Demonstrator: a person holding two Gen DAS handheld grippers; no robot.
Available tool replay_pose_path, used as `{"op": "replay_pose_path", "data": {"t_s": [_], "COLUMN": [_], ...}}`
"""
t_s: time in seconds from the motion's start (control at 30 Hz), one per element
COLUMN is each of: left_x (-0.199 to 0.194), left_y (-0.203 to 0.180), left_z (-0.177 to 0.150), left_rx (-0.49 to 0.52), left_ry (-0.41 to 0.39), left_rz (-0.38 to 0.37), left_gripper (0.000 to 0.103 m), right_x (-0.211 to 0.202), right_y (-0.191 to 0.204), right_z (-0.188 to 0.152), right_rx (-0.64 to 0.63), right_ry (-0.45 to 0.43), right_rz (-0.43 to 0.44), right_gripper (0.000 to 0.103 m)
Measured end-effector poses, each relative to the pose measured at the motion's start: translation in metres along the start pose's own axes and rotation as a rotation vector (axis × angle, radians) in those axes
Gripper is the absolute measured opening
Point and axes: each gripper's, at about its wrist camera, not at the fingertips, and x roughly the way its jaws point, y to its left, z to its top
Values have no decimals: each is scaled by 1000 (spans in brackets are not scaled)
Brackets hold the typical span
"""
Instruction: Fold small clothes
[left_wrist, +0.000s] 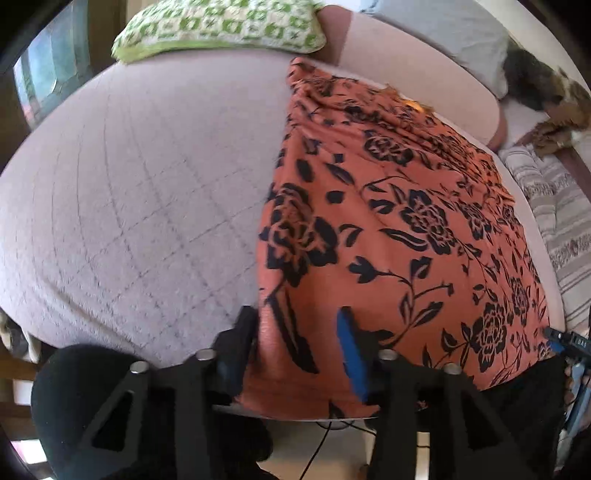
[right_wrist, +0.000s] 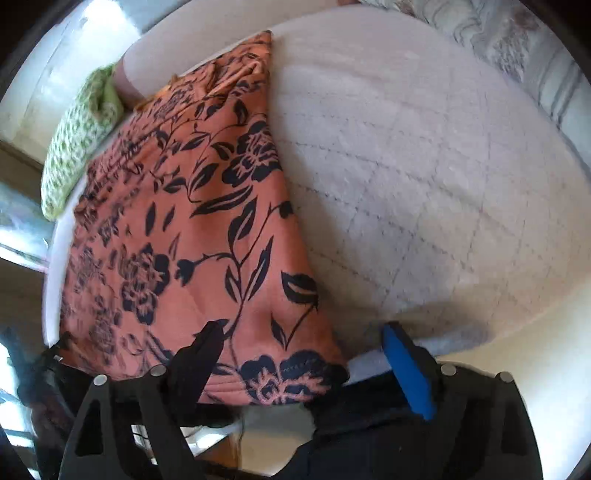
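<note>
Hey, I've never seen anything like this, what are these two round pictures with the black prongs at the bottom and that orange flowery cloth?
Each picture comes from a wide-angle camera mounted on a hand-held gripper that a person carries, one in each hand, looking along its two fingers. The first shows the left hand-held gripper, the second the right hand-held gripper.

An orange garment with black flowers lies on a pale quilted bed cover. A green patterned pillow sits at the far edge.

Both sets of jaws straddle the garment's near edge. The right ones are clearly open; the left ones stand closer together, but I cannot tell whether they pinch the cloth.
</note>
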Motion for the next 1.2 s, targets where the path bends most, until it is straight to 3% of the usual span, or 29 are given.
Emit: {"op": "replay_pose_path", "data": {"t_s": [0.03,0.07,0.1,0.13,0.17,0.27,0.3,0.37,0.43,0.5,0.57,0.6,0.63,0.7,0.77,0.83,0.87,0.9,0.93,0.97,1.0,1.1,1.2], "left_x": [1,2,1,-6,-18,-64,-69,-59,-24,4,-2,-6,-9,-17,-11,3,2,1,0,-2,-4,-1,-3], "left_y": [-4,-8,-8,-3,3,20,23,28,30,28,24,22,19,14,12,11,9,7,7,9,13,16,16], "left_z": [-1,-1,0,2,6,15,16,16,12,7,5,6,7,8,6,2,-1,-2,-3,-2,-1,-1,9], "left_rx": [31,62,55,14,-34,-123,-119,-104,-98,-76,-91,-90,-81,-55,-43,-38,-18,2,8,-5,-29,-32,-29], "left_ry": [-1,2,7,0,-21,-104,-109,-72,30,81,35,20,7,-35,-24,33,16,15,16,30,41,66,98], "left_rz": [26,33,15,-17,-62,-176,-182,-168,-118,-58,-64,-69,-71,-39,-7,13,35,68,68,16,-22,-16,-33], "left_gripper": [20,3,4,4,4,5,5,5,7,9,13,30,54,71,71,70,68,43,16,5,5,6,5], "right_x": [1,1,-2,-3,-10,-57,-69,-71,-36,-19,-26,-31,-38,-42,-29,-9,-5,-2,-2,2,2,4,7], "right_y": [1,0,-4,-7,-11,-7,-8,-12,-22,-25,-16,-12,-8,-3,-1,0,6,9,13,13,13,6,-7], "right_z": [0,1,2,4,4,1,0,0,0,-3,-2,0,2,5,7,6,8,6,5,4,3,-2,-4], "right_rx": [0,11,31,51,95,116,123,117,142,165,147,143,136,97,82,91,46,29,20,44,62,91,157], "right_ry": [4,2,3,5,4,-72,-93,-78,16,42,-5,-27,-61,-112,-54,34,38,55,60,104,112,130,142], "right_rz": [9,4,4,32,112,202,207,165,95,106,156,189,191,126,53,65,21,17,18,53,67,107,200], "right_gripper": [74,63,29,5,5,5,5,9,15,16,37,76,96,96,96,94,93,84,45,24,15,14,12]}}
